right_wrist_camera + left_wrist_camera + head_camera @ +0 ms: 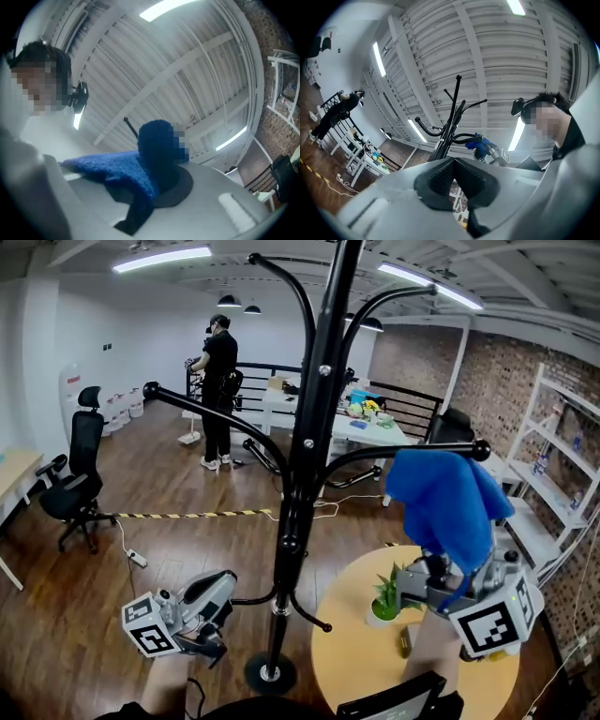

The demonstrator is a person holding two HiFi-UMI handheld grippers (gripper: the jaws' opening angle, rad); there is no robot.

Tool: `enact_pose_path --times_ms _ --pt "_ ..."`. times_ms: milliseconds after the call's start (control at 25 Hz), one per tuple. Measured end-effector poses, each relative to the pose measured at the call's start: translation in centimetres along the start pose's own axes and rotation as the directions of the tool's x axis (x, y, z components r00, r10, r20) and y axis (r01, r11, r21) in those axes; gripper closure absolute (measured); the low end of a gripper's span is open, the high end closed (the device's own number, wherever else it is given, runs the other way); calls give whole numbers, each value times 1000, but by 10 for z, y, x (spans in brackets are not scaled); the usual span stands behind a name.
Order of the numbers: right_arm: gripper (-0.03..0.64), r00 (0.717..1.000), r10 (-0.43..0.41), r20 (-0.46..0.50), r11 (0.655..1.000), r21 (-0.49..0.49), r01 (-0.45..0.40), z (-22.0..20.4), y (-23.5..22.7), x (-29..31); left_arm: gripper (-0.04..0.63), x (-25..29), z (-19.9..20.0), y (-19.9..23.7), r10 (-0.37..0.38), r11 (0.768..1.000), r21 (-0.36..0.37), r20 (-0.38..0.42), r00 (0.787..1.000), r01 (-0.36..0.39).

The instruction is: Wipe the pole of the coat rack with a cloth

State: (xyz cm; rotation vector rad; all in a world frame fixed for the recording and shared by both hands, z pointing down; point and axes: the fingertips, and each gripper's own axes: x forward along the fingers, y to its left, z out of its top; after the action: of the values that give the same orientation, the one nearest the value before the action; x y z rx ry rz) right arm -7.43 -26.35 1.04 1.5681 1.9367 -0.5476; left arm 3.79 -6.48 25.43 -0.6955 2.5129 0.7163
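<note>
The pole of the rack stands upright at centre with nothing touching it. The blue cloth is off to its right, above the round desk and apart from the pole. My right gripper is clamped on the cloth, which drapes over it, while my left gripper is closed on nothing, low and left of the pole's base. Assessment: this is the approach step and wiping has not yet begun; next I must carry the cloth left, press it to the pole and run along it.
</note>
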Motion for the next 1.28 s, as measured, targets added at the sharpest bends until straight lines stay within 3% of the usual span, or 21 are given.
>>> enact_pose_path --times_ms 240,480,720,840,920,1000,1040,1160,1200,1240,1280 --pt "594 999 -34 39 999 -31 35 1 0 -1 594 1 -4 -6 -7 1000 -12 8 1000 7" --pt "594 984 10 -180 1000 -11 -12 -99 8 33 594 -24 -6 -1 67 998 4 14 998 -67" --pt "595 938 -7 -346 1000 12 12 -194 12 12 593 -37 -8 5 108 994 -13 20 994 -108" --pt "595 888 2 -459 999 38 17 -237 15 -22 593 -37 -11 8 125 992 -22 8 992 -125" --pt "595 832 19 -555 998 67 22 -271 16 -50 593 -33 -14 10 125 992 -26 -6 992 -125" --pt "595 735 44 -677 997 82 15 -313 17 -83 593 -27 -19 13 117 992 -34 -23 993 -118" --pt "595 663 70 -746 996 94 0 -337 20 -103 593 -23 -22 15 112 993 -41 -31 993 -113" --pt "595 375 123 -919 990 88 -109 -405 34 -167 594 -11 -33 18 86 994 -64 -55 995 -90" --pt "595 293 116 -949 987 76 -145 -418 38 -183 593 -6 -37 19 75 994 -72 -64 995 -79" --pt "595 239 103 -966 985 65 -162 -423 39 -195 593 -1 -41 19 62 995 -80 -73 995 -68" --pt "595 206 92 -974 986 59 -158 -421 36 -202 592 4 -44 19 49 995 -86 -83 995 -56"
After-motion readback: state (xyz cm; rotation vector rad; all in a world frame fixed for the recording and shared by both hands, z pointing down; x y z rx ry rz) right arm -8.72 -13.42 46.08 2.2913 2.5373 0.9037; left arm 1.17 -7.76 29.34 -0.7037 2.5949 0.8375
